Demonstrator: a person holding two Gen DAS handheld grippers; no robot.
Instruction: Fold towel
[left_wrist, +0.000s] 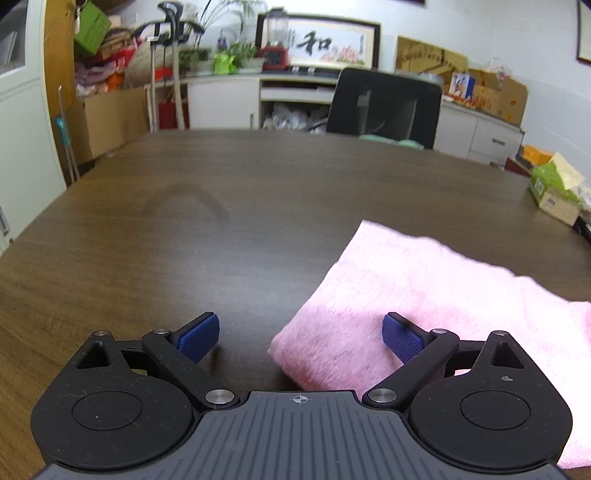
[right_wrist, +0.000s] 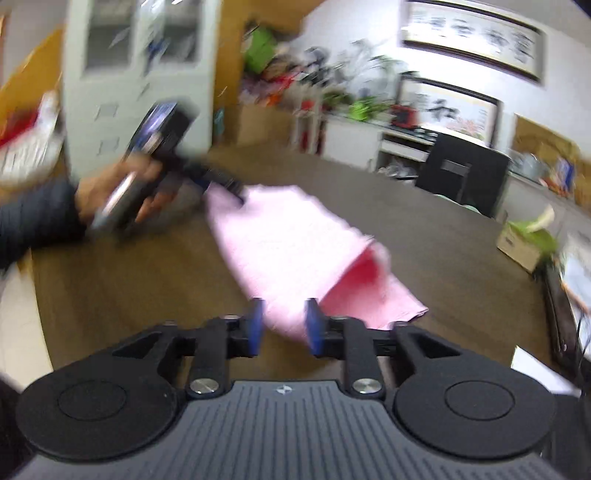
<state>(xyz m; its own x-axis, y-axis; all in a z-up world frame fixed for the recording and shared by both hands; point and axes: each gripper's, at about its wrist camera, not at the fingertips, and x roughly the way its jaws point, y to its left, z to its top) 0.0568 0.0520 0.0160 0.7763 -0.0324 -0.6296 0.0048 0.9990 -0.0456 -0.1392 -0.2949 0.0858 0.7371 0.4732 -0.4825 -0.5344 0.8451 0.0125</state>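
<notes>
Right wrist view: right gripper (right_wrist: 283, 325) half-spread, loose around the pink towel (right_wrist: 295, 243); left gripper (left_wrist: 300, 338) wide beside it; withdraw gently.

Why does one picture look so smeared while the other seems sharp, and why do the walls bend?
Right wrist view: motion blur smears the room, the pink towel and the hand holding the other tool. Left wrist view: mostly sharp, the towel's far edge slightly soft, a faint curved mark on the table. Both views: the fisheye lens bows straight edges.

Bare table (left_wrist: 184, 221) left of towel (left_wrist: 424, 288); tissue box (left_wrist: 554, 192) (apparently) far right.
</notes>
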